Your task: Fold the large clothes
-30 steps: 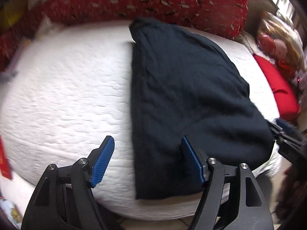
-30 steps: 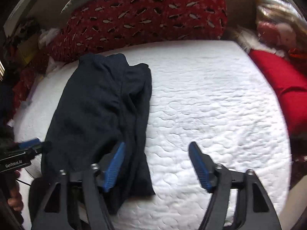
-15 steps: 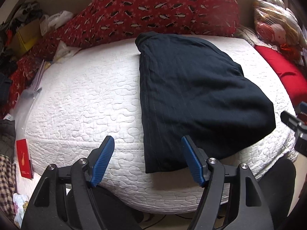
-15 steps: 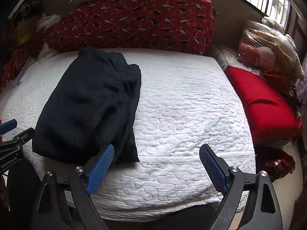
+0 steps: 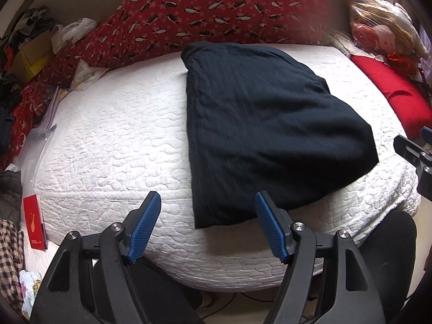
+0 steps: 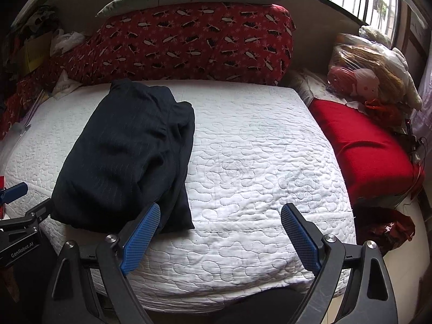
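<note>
Left wrist view looks over a white quilted mattress (image 5: pixel 113 140) backed by a red patterned pillow (image 5: pixel 216 13), with a plain red cushion (image 5: pixel 391 94) at its right side; the left gripper (image 5: pixel 208 226) hovers off the near edge, jaws spread wide, gripping nothing; the right gripper (image 6: pixel 220 236) is likewise wide and empty; the folded dark pinstriped garment (image 5: pixel 264 135) lies flat on the mattress, soft and roughly rectangular, its near corner overhanging the edge.

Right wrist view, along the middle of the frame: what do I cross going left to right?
Left gripper → dark folded garment → bare white quilted mattress → red cushion.
</note>
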